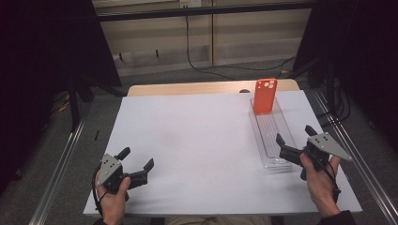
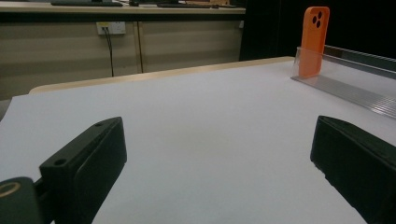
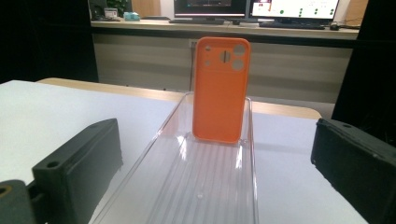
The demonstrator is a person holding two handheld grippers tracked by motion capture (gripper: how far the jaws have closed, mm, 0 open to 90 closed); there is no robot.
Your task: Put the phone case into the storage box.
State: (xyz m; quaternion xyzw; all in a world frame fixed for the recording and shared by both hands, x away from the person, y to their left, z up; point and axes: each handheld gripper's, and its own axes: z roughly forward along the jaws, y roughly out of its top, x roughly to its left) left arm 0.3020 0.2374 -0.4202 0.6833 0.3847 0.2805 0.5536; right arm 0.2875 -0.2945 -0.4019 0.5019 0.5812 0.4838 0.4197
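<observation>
We are looking down on the white-topped desk, and both hands are low at our edge of it. At about seven o'clock sits the left gripper, black, held in a hand, its jaws spread wide with nothing between them. From the left gripper view we see only bare white desk between those two black jaws, and the tray with its case off at two o'clock, well apart.

Over at four o'clock we have the right gripper, grey plate on top, gripped by the other hand. Its jaws stand wide as well and hold nothing. They point toward twelve o'clock, and the near end of the long clear ribbed plastic tray lies just before them; whether a jaw touches the tray wall we cannot tell.

Now the thing itself: the orange phone case with round camera cut-outs stands upright at the far end of that tray, at roughly one o'clock on the desk, leaning back against the tray's end wall. In the right gripper view the orange case is dead ahead at twelve o'clock, its foot inside the clear tray, which runs straight toward us between the open jaws. The case is well clear of both grippers
</observation>
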